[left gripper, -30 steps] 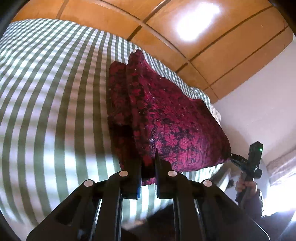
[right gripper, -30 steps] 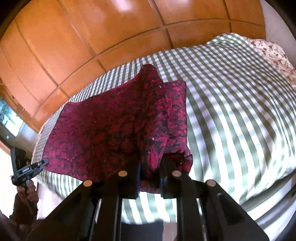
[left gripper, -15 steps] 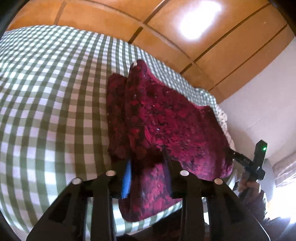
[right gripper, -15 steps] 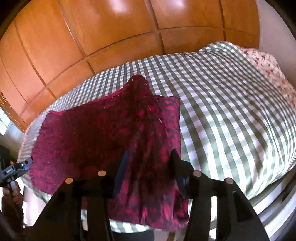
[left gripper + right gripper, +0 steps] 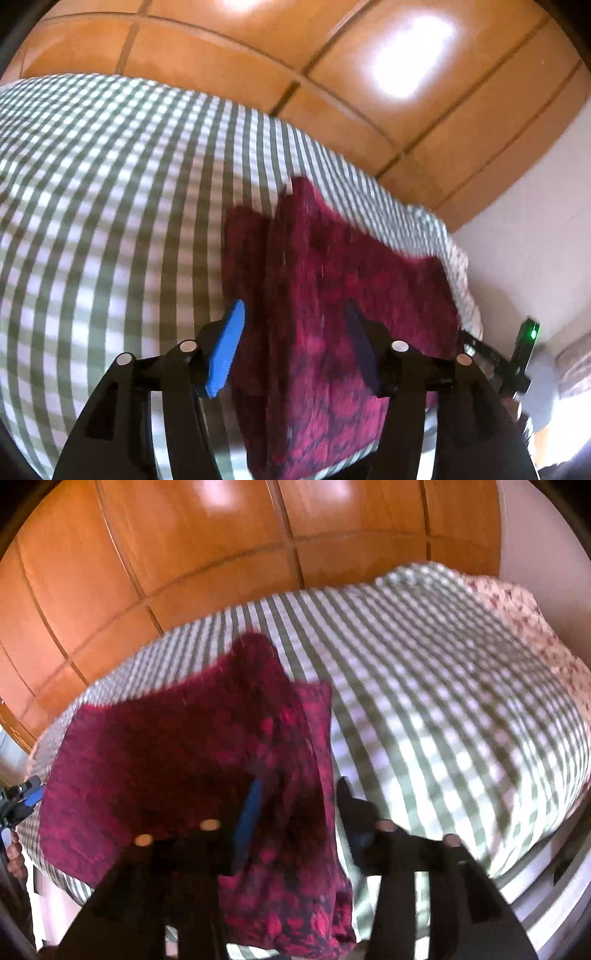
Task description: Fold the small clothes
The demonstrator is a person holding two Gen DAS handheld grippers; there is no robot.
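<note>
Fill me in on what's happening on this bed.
A person with a handheld gripper in each hand is folding a dark red patterned garment on a green checked bedspread. Both the left gripper and right gripper are open above the garment's near edge, gripping nothing. The garment lies on the bed with a raised fold running down it.

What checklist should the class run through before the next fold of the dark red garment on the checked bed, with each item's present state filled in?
1. Left gripper open and free of cloth: ok, its fingers stand wide apart.
2. Right gripper open: ok, fingers apart.
3. Garment resting on the checked bedspread: ok, though its near edge hangs over the bed's side.
4. First fold lying flat: not ok, a raised ridge runs along the folded edge.
5. Grippers spaced at opposite ends of the garment: ok, each shows at the edge of the other's view.
6. Sharp enough view to pick grasp points: cannot tell, both pictures are blurred.
</note>
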